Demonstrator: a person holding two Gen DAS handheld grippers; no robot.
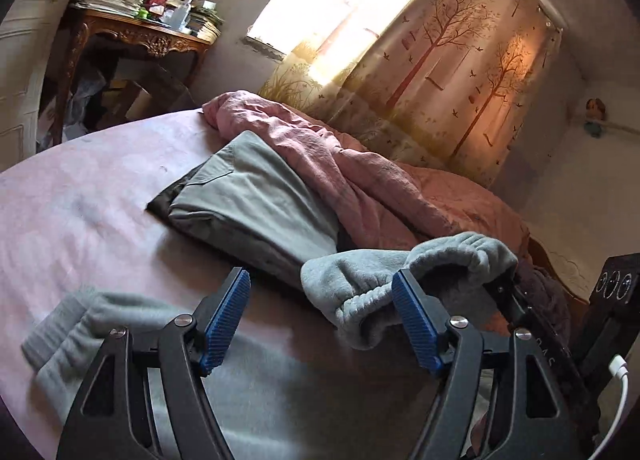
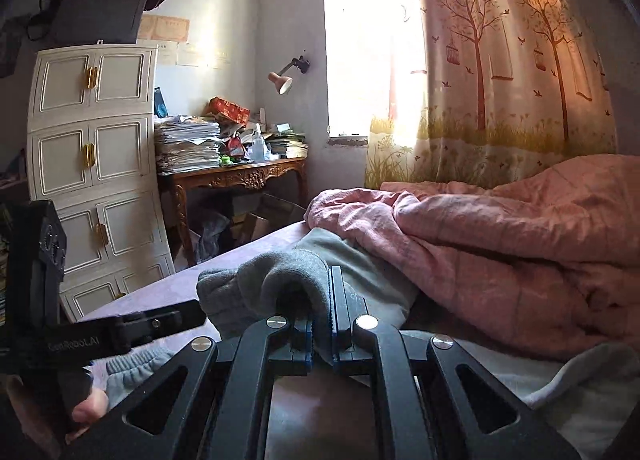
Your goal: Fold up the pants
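Nearest to me, the right hand-held gripper (image 2: 320, 324) is clamped tight on a bunched fold of the soft grey fleece pants (image 1: 360, 292), the cloth pinched between its blue pads and humped up over the tips. In the left wrist view that pinched bunch sits at about two o'clock from the left hand-held gripper (image 1: 320, 312), right against its right-hand finger. The left hand-held gripper stands wide apart with nothing between its blue ribbed pads (image 1: 226, 312); only the bed shows through the gap.

The rest of the pants trail toward seven o'clock in that view, a ribbed cuff or waistband (image 1: 60, 336) lying loose on the pale pink bedsheet (image 1: 80, 187) beside the left finger. So the garment's long axis seems to run across in front of the left tool, from lower left to upper right, one end lifted, the other slack. I judge the free left one is the nearer to that slack end, and the coming move turns on it taking hold there so the length can be drawn straight.

Beyond, at twelve o'clock, a folded grey-green garment (image 1: 248, 195) lies on the sheet, touching the rumpled pink quilt (image 1: 340, 163) at one o'clock. Farther off, a carved wooden table (image 1: 152, 35) heaped with papers stands at eleven o'clock, and a tree-printed curtain (image 1: 460, 59) glows by the window.
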